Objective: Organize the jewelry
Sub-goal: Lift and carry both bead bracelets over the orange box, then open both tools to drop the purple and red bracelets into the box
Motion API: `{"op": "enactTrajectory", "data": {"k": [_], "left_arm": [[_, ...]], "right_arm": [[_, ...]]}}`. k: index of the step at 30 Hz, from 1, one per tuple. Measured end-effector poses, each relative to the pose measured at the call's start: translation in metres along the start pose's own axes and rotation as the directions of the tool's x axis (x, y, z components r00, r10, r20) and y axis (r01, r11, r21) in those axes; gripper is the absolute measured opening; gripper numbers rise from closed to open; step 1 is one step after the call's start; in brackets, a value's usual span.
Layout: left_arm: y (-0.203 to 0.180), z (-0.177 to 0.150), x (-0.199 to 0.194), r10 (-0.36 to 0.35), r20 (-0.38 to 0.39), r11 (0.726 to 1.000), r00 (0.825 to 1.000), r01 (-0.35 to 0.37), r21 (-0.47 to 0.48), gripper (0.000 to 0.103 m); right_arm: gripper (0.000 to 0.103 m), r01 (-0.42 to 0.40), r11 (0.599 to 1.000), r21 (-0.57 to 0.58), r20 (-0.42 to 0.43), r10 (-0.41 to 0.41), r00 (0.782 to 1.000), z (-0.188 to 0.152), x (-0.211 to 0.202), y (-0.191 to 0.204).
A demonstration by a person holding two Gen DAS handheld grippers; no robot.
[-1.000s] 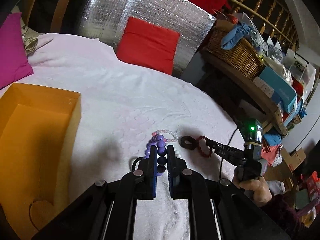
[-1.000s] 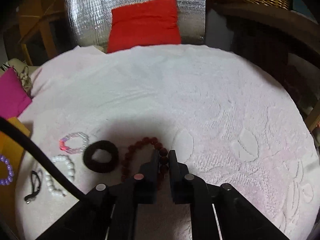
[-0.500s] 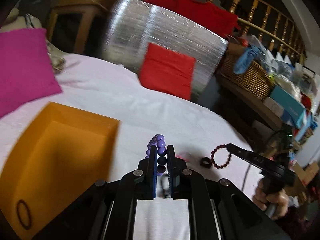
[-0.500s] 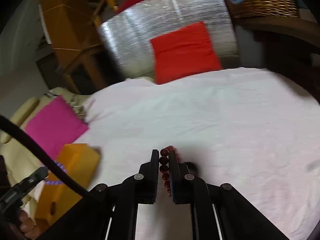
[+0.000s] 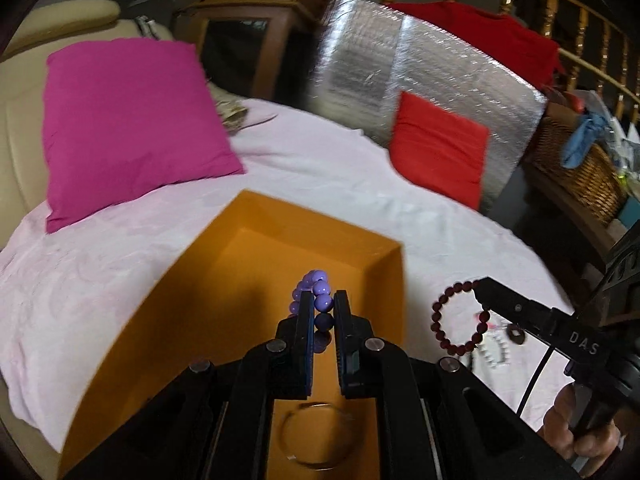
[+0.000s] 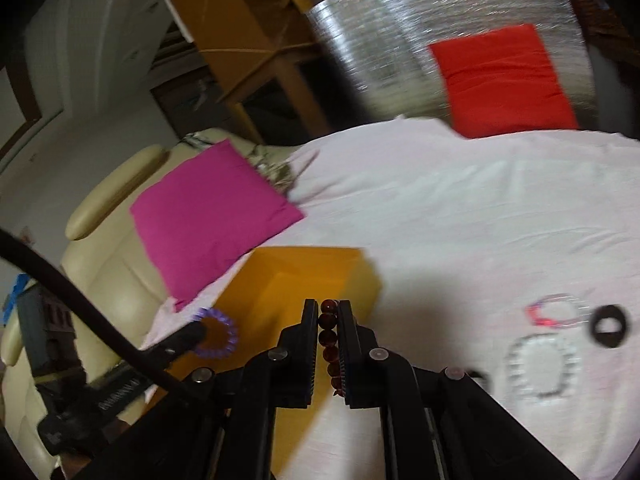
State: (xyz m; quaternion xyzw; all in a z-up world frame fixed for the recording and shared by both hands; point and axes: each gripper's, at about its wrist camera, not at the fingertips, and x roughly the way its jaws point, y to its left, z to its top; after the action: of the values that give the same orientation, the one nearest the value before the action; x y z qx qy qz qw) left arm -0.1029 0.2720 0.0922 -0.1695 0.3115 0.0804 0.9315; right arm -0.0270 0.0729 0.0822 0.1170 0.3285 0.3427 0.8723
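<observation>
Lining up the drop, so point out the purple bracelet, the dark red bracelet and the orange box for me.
purple bracelet (image 5: 322, 302), left wrist view, a bead between the fingers.
dark red bracelet (image 5: 440, 303), left wrist view, left arc of the hanging loop.
orange box (image 5: 394, 276), left wrist view, right wall.

Pink-clothed table with orange box

dim indoor light, with dark vignetted corners and strong fisheye bending at the edges. the right wrist view is smeared by motion blur, bracelets on the white cloth soft. the silver foil panel glints, and soft shadows fill the orange box.
</observation>
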Motion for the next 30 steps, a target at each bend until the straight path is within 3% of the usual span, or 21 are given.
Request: {"op": "enactTrajectory", "data": {"k": [10,21,28,30], "left_arm": [[0.025,-0.007,0.012,0.097,-0.079,0.995,0.992,-0.098,-0.005,0.010],[0.034,-0.010,0.013,0.142,-0.078,0.990,0.987,-0.141,0.014,0.011],[0.021,-0.008,0.011,0.126,-0.059,0.992,0.990,-0.124,0.032,0.020],[0.011,-0.008,0.011,0.112,-0.055,0.993,0.992,-0.109,0.054,0.028]], "right_arm": [[0.011,-0.078,0.996,0.033,-0.084,0.081,0.993,-0.016,0.057,0.019],[0.013,-0.189,0.979,0.081,-0.082,0.195,0.977,-0.017,0.070,0.032],[0.014,-0.088,0.990,0.114,-0.044,0.093,0.995,-0.008,0.051,0.008],[0.017,-0.053,0.990,0.130,-0.056,0.060,0.997,-0.008,0.048,0.001]]}}
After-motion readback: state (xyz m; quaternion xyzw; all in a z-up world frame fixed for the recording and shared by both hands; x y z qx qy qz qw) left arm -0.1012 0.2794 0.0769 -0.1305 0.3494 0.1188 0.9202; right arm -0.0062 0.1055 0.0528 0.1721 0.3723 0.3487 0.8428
